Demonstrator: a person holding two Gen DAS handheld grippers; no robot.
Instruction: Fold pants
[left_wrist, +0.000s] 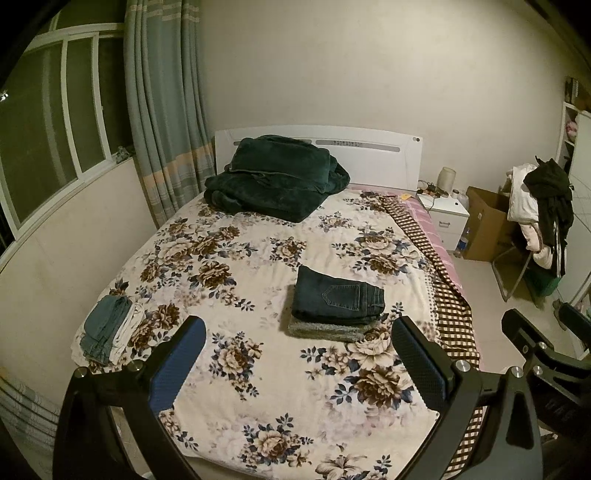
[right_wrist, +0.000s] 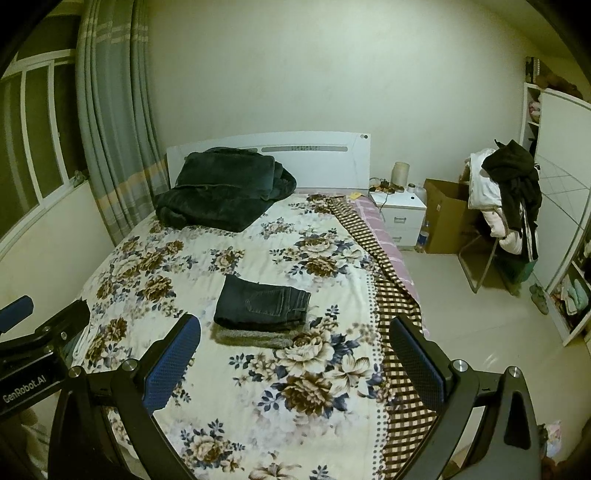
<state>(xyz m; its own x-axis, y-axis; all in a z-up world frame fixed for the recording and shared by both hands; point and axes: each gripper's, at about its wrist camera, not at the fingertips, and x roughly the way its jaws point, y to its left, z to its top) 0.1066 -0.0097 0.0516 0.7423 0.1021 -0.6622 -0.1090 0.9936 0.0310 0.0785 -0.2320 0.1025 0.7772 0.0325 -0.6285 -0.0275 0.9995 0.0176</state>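
Dark folded jeans (left_wrist: 338, 297) lie on top of a folded grey garment (left_wrist: 325, 330) on the floral bedspread (left_wrist: 258, 369); the jeans also show in the right wrist view (right_wrist: 264, 301). A small heap of unfolded blue-grey and white clothes (left_wrist: 109, 328) lies at the bed's left edge. My left gripper (left_wrist: 299, 347) is open and empty, held above the near part of the bed, short of the jeans. My right gripper (right_wrist: 295, 345) is open and empty, also short of the jeans. Each gripper shows at the edge of the other's view.
A dark green blanket (left_wrist: 273, 177) is piled by the white headboard (left_wrist: 369, 147). A checked cloth (left_wrist: 443, 288) hangs over the bed's right edge. A white nightstand (right_wrist: 402, 214), a cardboard box (right_wrist: 447, 214) and a chair heaped with clothes (right_wrist: 509, 199) stand on the right.
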